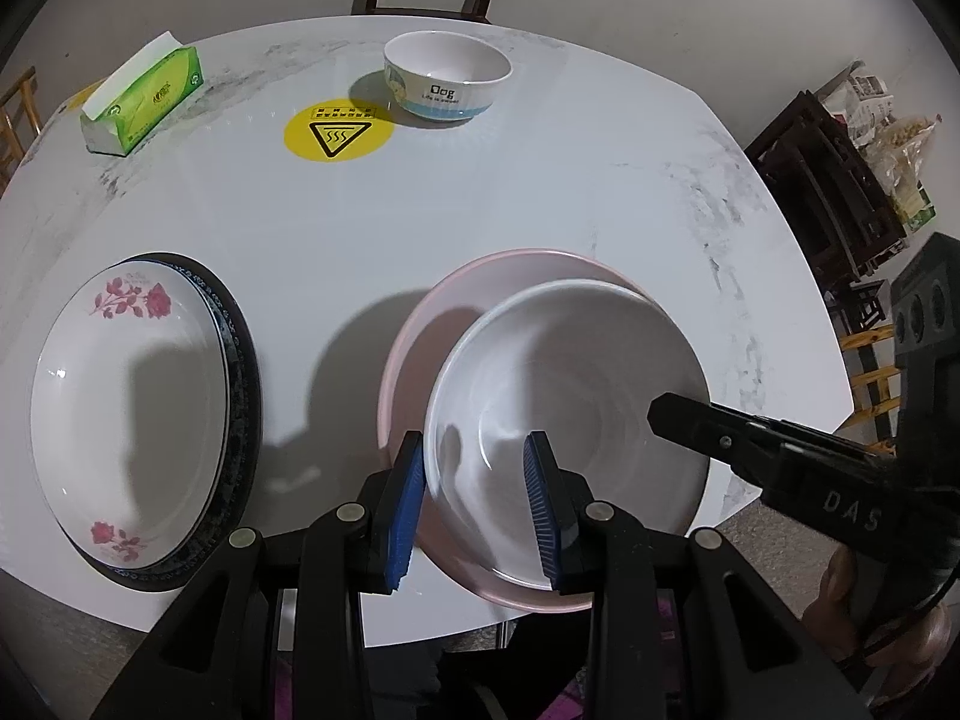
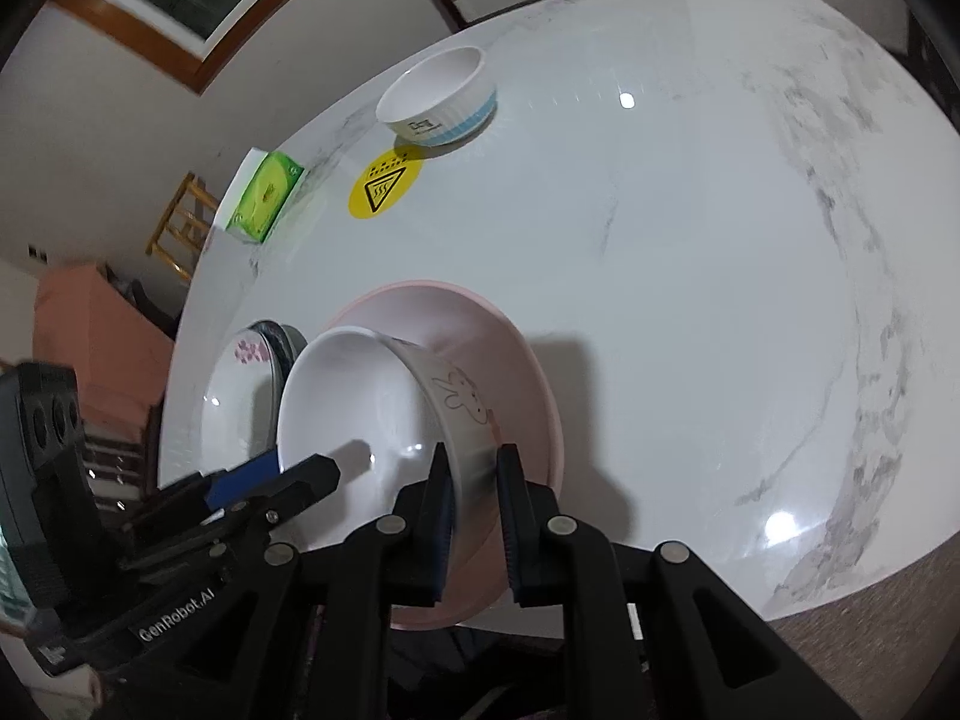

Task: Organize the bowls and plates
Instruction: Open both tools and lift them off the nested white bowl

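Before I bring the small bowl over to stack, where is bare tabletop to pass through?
Bare table runs between the small bowl, yellow sticker and pink plate; its right side is clear too. The near edge is crowded: rose plate, white bowl, left gripper, right gripper.

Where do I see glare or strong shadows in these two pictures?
Left wrist view: the tongs cast dark shadows onto the table and inside the flower plate. Right wrist view: two bright lamp reflections glare on the table; fisheye bends its edge.
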The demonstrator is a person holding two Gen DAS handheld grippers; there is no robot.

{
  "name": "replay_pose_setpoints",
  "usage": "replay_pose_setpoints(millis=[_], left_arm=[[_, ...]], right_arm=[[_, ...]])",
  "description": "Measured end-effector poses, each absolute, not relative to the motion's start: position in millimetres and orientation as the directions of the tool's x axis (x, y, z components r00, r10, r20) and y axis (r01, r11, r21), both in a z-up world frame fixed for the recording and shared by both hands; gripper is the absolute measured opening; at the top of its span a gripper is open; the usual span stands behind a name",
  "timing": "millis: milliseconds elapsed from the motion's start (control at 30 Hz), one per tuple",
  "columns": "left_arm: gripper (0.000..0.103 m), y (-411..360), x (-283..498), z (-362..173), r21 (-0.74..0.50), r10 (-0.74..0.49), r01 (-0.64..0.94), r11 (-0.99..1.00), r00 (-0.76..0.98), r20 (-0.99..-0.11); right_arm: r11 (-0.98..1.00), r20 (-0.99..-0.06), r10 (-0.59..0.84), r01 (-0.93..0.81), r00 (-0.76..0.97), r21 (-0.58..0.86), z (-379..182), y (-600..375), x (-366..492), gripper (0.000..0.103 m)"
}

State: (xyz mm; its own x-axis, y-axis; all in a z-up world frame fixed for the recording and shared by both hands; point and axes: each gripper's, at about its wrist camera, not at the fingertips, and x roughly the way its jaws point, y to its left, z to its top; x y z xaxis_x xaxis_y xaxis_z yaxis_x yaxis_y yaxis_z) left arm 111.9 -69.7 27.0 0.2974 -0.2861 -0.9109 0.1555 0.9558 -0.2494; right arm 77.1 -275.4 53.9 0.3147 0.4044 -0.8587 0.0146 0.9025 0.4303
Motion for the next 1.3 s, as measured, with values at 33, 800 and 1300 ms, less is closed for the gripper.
replay_pose_setpoints(millis=[33, 800, 1300], left_arm=[[0.029, -69, 112, 27, -0.251, -0.287, 0.154, 0.956, 0.297, -0.911], [0.041, -70, 111, 49, -0.174, -0.239, 0.191, 0.966, 0.402, -0.884], [0.051, -70, 123, 63, -0.071, -0.154, 0.187, 0.980, 0.477, -0.865]], right_arm=[[0.910, -0.859, 0.391, 0.000, 0.331, 0.414, 56, -274, 77, 0.017], [0.875, -0.784, 0.461, -0.064, 0.417, 0.480, 70, -285, 69, 0.018], [0.872, -0.767, 0.451, -0.042, 0.456, 0.488, 80, -321, 73, 0.018]])
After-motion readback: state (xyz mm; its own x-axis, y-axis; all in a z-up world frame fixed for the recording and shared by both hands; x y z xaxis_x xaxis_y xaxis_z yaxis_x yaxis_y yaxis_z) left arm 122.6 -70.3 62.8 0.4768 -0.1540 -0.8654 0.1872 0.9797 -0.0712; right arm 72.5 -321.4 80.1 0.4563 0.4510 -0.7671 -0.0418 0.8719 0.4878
